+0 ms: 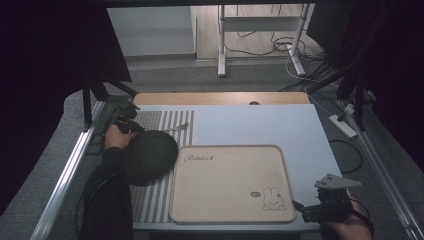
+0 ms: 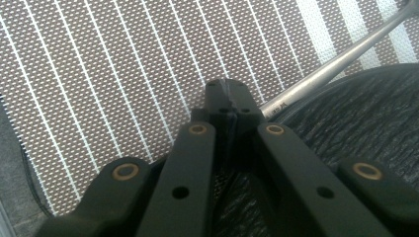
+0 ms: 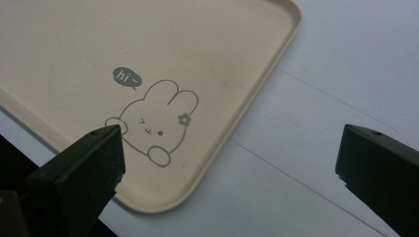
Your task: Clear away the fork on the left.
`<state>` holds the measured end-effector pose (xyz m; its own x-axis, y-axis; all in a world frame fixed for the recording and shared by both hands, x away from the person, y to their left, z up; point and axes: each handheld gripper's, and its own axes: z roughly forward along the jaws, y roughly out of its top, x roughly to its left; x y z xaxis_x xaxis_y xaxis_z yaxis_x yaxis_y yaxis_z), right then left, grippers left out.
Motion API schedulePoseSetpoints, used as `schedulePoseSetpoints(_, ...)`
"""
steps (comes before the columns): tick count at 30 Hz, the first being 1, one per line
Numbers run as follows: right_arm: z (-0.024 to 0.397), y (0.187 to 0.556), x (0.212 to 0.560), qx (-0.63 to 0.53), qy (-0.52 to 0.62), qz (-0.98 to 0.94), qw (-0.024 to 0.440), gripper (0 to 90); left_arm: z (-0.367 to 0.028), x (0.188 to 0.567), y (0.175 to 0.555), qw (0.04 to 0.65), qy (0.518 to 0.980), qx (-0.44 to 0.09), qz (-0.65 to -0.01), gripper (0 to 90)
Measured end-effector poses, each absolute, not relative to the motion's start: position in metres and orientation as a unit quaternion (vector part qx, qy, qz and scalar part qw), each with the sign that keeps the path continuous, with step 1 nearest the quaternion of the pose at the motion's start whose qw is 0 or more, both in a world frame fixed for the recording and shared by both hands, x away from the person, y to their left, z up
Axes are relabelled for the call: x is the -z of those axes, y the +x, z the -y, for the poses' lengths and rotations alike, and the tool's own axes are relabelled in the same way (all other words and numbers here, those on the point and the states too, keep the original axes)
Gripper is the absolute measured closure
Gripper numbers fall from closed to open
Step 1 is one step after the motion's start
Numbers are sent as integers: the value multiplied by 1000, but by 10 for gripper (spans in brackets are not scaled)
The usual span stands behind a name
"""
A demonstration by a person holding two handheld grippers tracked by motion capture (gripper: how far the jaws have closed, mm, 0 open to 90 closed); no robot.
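Metal utensil [image 1: 176, 128] lying flat on a brown-and-white striped placemat [image 1: 150, 200] at the left side of a white table [image 1: 250, 125]. In the high view, long axis running roughly left to right across the mat, slightly tilted. Broader working end pointing right, close to the mat's right edge. Handle end pointing left, toward the left gripper [image 2: 228, 94].

From the left gripper view, a much closer look: slim silver handle running diagonally from the jaw tips to the upper right corner. Jaws of the left gripper fully closed, tips together right at the handle's near end; unclear whether any of the handle is pinched between them. Small engraved mark on the handle near the tips, too small to read. Dark round textured object [image 1: 150, 157] covering part of the mat just beside the utensil and overlapping the handle's lower edge.

From the right gripper view, none of that: instead the near right corner of a beige tray [image 1: 225, 149] with rounded rim, on the bare white table. Right gripper [image 3: 232, 136] with jaws spread wide apart, holding nothing, hovering above that corner.

Readable writing on the tray: "Rabbit" [image 1: 200, 157] in script at its far left corner, seen from the high view. Cartoon rabbit [image 3: 158, 118] with a flower by one ear, and a dark speech bubble reading "hi~" [image 3: 126, 77].
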<state>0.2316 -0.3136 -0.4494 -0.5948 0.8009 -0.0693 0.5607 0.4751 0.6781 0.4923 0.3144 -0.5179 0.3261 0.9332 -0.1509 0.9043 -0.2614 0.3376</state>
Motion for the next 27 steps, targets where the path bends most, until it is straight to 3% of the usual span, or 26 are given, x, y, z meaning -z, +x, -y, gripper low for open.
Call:
schedulePoseSetpoints(3,314,232,449,-312,407,-837,193,0,-315,517,492,185,795,-47,-576,887)
schedulePoseSetpoints(4,314,232,449,-312,406,-837,192,0,-315,515,492,191,790,-54,-579,797)
schedulePoseSetpoints(6,314,232,449,-312,406,-837,192,0,-315,513,493,202,787,-58,-580,764)
schedulePoseSetpoints(14,313,232,449,-310,406,-838,192,0,-299,505,500,226,792,-62,-563,389)
schedulePoseSetpoints(22,313,231,449,-310,403,-839,192,0,-276,504,507,241,811,-49,-531,87)
schedulePoseSetpoints(27,313,231,449,-310,402,-840,192,0,-262,505,512,242,824,-32,-512,5)
